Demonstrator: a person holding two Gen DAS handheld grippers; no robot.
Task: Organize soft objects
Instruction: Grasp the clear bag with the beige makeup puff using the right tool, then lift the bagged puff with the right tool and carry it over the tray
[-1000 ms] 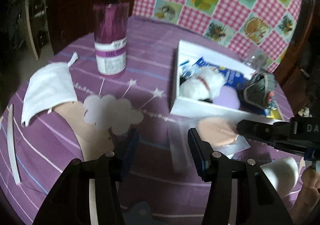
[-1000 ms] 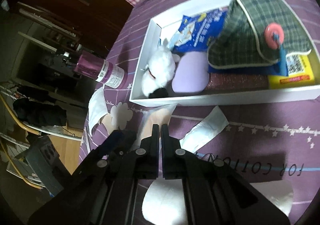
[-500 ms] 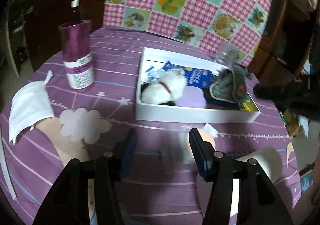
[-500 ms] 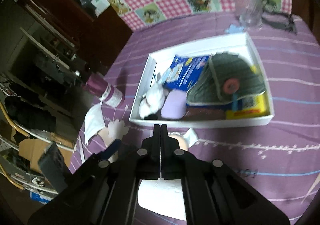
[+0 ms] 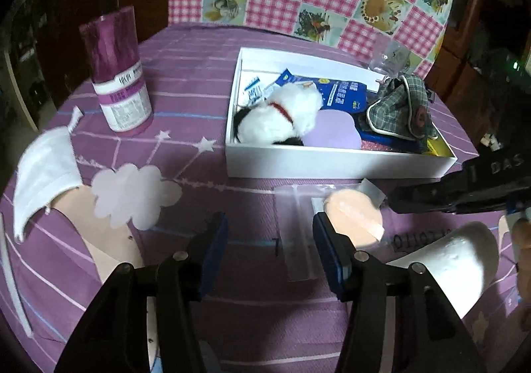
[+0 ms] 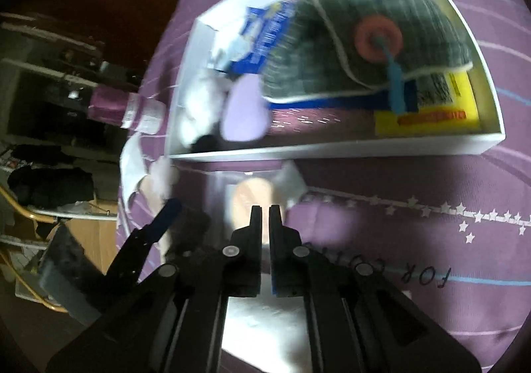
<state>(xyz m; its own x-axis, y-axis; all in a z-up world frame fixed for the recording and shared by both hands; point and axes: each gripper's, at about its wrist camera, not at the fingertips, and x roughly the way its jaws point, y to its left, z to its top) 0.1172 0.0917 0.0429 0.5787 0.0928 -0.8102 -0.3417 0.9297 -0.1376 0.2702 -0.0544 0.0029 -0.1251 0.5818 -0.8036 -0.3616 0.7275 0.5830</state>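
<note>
Now the left claw [image 5: 270, 233] is hanging spread and empty over the bench [image 5: 199, 74], while the right claw [image 6: 265, 218], pressed together, is pointing at the peach puff [image 5: 353, 217] beside the white box [image 5: 332, 162].

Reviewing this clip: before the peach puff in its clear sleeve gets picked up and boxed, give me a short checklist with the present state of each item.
1. Peach puff out of the white box, lying on the tablecloth in front of it: ok.
2. Left gripper open, nothing between its fingers: ok.
3. Left gripper lined up on the puff: not ok, the puff sits beside its right finger, outside the gap.
4. Right gripper open enough to grasp: not ok, it is shut.
5. Right gripper touching the sleeve: cannot tell, the view is blurred.
6. Free room in the box: cannot tell; plush toy, lilac pad and plaid pouch crowd it.
</note>
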